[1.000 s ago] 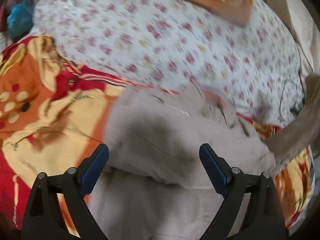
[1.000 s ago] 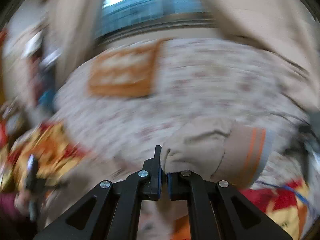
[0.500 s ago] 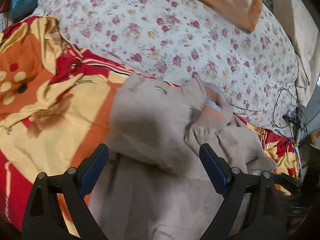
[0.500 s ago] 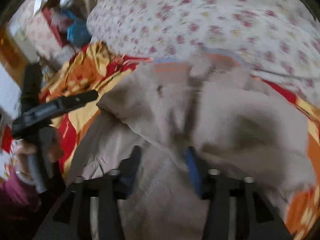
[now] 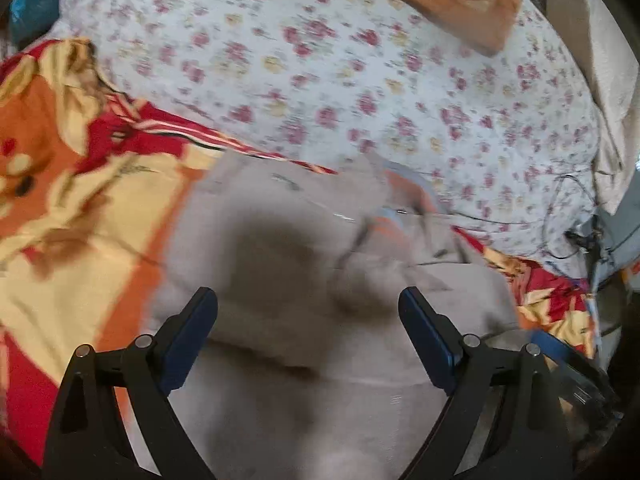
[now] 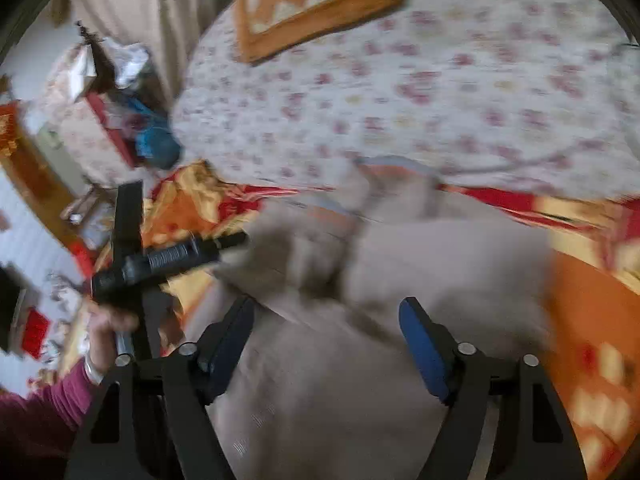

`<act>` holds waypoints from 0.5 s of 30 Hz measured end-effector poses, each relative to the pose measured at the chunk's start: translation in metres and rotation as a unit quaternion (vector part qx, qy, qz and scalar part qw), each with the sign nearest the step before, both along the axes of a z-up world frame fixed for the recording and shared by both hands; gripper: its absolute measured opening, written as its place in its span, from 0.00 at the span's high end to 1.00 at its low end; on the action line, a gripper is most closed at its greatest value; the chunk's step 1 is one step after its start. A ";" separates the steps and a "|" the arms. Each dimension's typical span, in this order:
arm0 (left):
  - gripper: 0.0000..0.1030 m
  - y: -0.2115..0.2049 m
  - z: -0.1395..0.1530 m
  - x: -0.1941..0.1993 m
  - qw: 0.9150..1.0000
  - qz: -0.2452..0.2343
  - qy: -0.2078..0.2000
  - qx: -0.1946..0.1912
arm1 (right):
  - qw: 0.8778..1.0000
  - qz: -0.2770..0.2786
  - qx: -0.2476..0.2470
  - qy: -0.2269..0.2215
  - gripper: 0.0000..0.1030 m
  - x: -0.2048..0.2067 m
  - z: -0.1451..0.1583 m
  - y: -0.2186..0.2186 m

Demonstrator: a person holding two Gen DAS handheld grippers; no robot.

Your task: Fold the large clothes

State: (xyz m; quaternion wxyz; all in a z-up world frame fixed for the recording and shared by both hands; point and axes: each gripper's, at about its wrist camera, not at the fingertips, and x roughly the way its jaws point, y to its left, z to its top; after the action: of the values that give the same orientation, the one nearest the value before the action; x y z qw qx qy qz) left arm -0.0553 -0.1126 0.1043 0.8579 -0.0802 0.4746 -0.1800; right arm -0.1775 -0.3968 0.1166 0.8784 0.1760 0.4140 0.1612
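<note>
Now beige garment (image 5: pixel 304 320) beneath spread grippers

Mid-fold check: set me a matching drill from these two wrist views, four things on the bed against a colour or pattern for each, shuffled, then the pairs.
Things:
1. garment being folded
2. bedsheet
3. cushion at the far end
4. blanket under the garment

Looks:
A. white with small red and yellow flowers
B. plain beige-grey
C. red, orange and pale yellow print
D. orange with a cream checker pattern

Pairs: 1-B, 2-A, 3-D, 4-C
</note>
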 end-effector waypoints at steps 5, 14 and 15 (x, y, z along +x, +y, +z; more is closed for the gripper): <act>0.10 0.050 0.009 0.000 0.999 0.035 -0.008 0.001 | 0.998 -0.001 0.011 0.063 0.23 0.063 -0.054 0.053; 0.10 0.059 -0.005 -0.009 1.000 0.014 0.012 -0.025 | 0.985 0.150 -0.081 -0.015 0.24 -0.030 -0.024 0.115; 0.10 0.056 -0.007 -0.012 0.999 0.005 0.020 -0.035 | 0.989 0.134 -0.065 -0.007 0.24 -0.041 -0.024 0.095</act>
State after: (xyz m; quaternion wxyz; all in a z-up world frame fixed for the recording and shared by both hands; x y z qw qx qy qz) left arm -0.0678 -0.0569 0.0972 0.8457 -0.1162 0.4846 -0.1907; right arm -0.2184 -0.3018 0.0922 0.8615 0.0600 0.4370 0.2514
